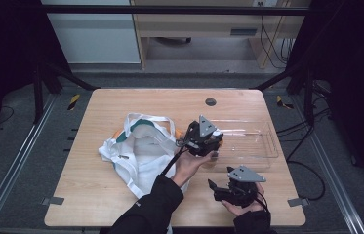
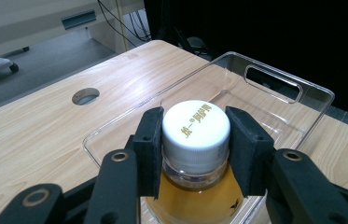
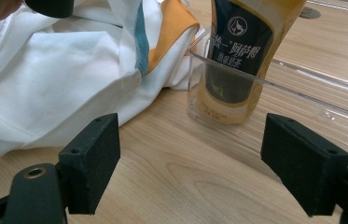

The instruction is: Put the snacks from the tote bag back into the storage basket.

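A bottle of amber drink (image 2: 198, 193) with a white cap (image 2: 196, 127) and a dark label (image 3: 241, 39) stands upright in the near left corner of a clear plastic tray (image 1: 260, 141). My left gripper (image 2: 195, 147) is shut on the bottle's cap, a black pad on each side of it. In the high view that left gripper (image 1: 201, 139) hangs over the tray's left end. My right gripper (image 3: 190, 170) is open, low over the bare wood in front of the tray, with nothing between its pads; in the high view the right gripper (image 1: 218, 187) sits near the table's front edge.
A white cloth bag (image 1: 135, 151) with teal and orange trim lies crumpled left of the tray. The wooden table (image 1: 96, 190) has a round cable hole (image 1: 211, 102) at the back. The tray (image 2: 274, 84) has a cut-out handle at its far end.
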`<control>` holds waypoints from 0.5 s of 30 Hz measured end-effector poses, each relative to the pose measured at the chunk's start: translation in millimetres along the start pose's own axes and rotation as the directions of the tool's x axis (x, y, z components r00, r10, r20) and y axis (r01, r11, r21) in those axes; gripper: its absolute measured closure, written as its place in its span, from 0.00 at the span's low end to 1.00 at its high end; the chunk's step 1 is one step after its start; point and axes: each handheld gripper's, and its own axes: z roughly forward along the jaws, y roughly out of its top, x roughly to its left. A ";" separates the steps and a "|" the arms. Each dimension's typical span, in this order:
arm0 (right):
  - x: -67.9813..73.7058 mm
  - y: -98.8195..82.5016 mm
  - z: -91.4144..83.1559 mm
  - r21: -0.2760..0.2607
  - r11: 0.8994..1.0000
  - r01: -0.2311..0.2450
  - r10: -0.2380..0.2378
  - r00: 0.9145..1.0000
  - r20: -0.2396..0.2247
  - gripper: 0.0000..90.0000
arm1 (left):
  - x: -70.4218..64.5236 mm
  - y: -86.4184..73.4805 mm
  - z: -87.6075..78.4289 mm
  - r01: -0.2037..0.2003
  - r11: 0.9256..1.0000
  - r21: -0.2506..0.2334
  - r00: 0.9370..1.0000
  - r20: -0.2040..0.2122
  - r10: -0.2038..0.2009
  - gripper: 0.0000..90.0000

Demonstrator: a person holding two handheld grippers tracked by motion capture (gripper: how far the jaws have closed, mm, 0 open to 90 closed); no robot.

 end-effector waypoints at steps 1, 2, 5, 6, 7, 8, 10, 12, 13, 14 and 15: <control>0.0 0.0 0.0 0.002 1.000 -0.001 0.001 1.000 -0.001 0.22 | -0.1 -0.4 0.1 -0.001 1.000 0.000 1.000 0.000 0.001 0.65; -0.1 -0.1 0.0 0.002 1.000 -0.001 0.001 1.000 0.000 0.22 | -0.2 -0.7 0.0 -0.002 1.000 -0.002 1.000 0.001 0.002 0.65; 0.1 0.0 -0.1 0.002 1.000 -0.003 0.003 1.000 0.000 0.22 | -0.2 -1.1 0.0 -0.002 1.000 -0.004 1.000 0.001 0.002 0.65; 0.1 0.1 -0.3 0.003 1.000 -0.007 0.007 1.000 -0.001 0.22 | -0.3 -1.2 -0.2 -0.004 1.000 -0.004 1.000 0.001 0.004 0.65; 0.0 0.1 -0.2 0.001 1.000 -0.005 0.005 1.000 0.000 0.22 | -0.4 -1.4 -0.2 -0.006 1.000 -0.005 1.000 0.000 0.006 0.65; -0.1 0.1 -0.2 0.001 1.000 -0.005 0.005 1.000 0.000 0.22 | -0.5 -1.7 -0.2 -0.005 1.000 -0.005 1.000 -0.001 0.005 0.65; -0.2 0.2 -0.2 0.000 1.000 -0.007 0.007 1.000 0.003 0.22 | 0.1 -2.0 -0.3 0.000 1.000 -0.007 1.000 0.000 0.000 0.65; -0.6 0.0 -0.3 0.002 1.000 -0.004 0.004 1.000 0.005 0.22 | 0.9 -2.4 -0.9 -0.001 1.000 -0.006 1.000 0.006 0.001 0.65; -0.8 0.0 -0.4 0.001 1.000 -0.003 0.003 1.000 0.006 0.22 | 1.1 -2.6 -1.3 -0.004 1.000 -0.008 1.000 0.008 0.004 0.65; -0.9 0.0 -0.4 0.001 1.000 -0.004 0.004 1.000 0.006 0.22 | 1.4 -2.9 -2.1 -0.007 1.000 -0.010 1.000 0.010 0.007 0.64; -0.9 0.0 -0.3 0.002 1.000 -0.004 0.004 1.000 0.007 0.22 | 1.6 -3.1 -2.8 -0.009 1.000 -0.014 1.000 0.010 0.009 0.64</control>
